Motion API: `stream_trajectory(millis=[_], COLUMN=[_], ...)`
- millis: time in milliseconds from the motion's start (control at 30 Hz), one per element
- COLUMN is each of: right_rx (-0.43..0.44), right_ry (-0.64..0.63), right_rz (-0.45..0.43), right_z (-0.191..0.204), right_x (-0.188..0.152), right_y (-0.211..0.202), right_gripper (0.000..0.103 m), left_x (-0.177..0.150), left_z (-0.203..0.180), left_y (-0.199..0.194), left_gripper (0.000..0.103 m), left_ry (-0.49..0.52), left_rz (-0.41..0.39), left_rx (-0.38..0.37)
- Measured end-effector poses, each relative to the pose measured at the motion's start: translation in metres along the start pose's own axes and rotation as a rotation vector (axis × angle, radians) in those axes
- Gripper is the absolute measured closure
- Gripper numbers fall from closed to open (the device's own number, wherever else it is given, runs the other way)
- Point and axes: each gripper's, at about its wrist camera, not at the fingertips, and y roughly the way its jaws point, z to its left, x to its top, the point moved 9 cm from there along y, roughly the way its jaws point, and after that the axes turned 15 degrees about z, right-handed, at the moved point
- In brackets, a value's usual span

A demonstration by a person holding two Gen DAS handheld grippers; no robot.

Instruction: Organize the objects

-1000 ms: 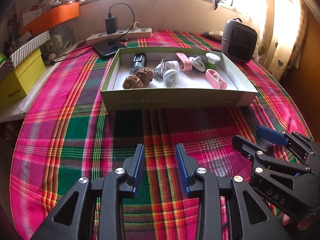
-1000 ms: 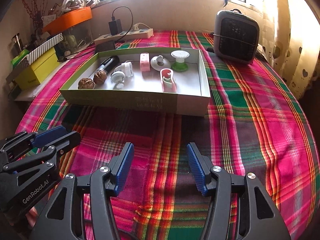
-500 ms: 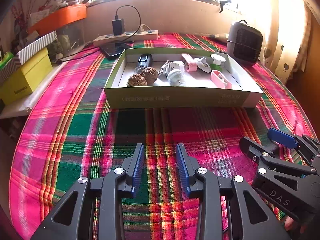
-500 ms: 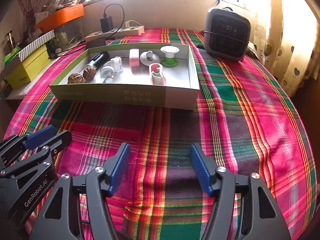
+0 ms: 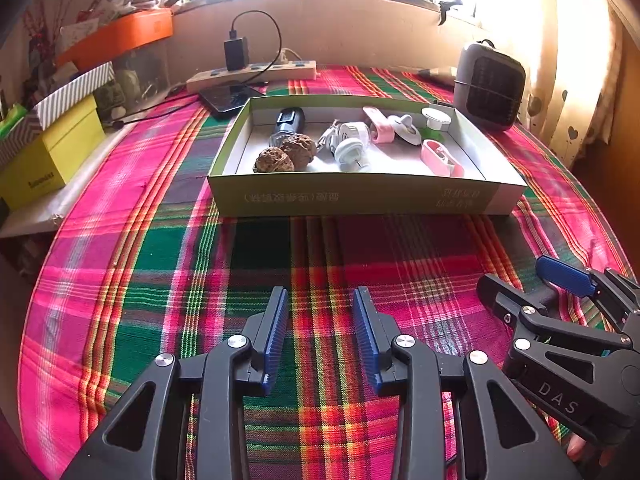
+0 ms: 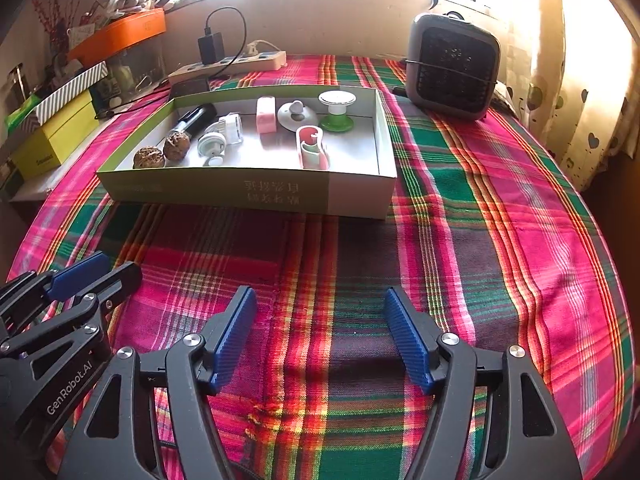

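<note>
A shallow green cardboard tray (image 5: pixel 360 196) lies on the plaid tablecloth ahead of both grippers. Inside it are two brown walnuts (image 5: pixel 274 160), a black cylinder (image 5: pixel 288 120), white plugs (image 5: pixel 348 148), a pink case (image 5: pixel 440 158), a pink block (image 6: pixel 266 116) and a white-and-green stand (image 6: pixel 336 110). My left gripper (image 5: pixel 320 296) hovers open over bare cloth short of the tray, nothing between its blue pads. To its right, my right gripper (image 6: pixel 319 296) has its jaws opening wide, also empty. Each gripper shows in the other's view: right (image 5: pixel 520 280), left (image 6: pixel 116 266).
A grey heater (image 6: pixel 452 68) stands at the back right by the curtain. A power strip (image 6: pixel 228 66) with a charger and a dark phone (image 5: pixel 230 96) lie behind the tray. A yellow box (image 5: pixel 48 156) and an orange box (image 5: pixel 120 36) sit on a ledge to the left.
The right gripper's jaws have spread clearly wider. The left jaws look almost the same. Both hands have stayed in place.
</note>
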Motion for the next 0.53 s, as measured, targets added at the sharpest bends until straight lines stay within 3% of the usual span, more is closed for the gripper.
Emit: stream_trajectory(millis=[533], right_rx=[0.0], right_ry=[0.0], right_rz=[0.0], right_z=[0.0003], right_x=[0.0001], right_y=[0.0], right_gripper=[0.034], left_x=[-0.0002], left_z=[0.0006], left_y=[-0.0001], left_gripper=[0.071], left_ry=[0.0], left_rz=[0.001], left_rx=[0.001])
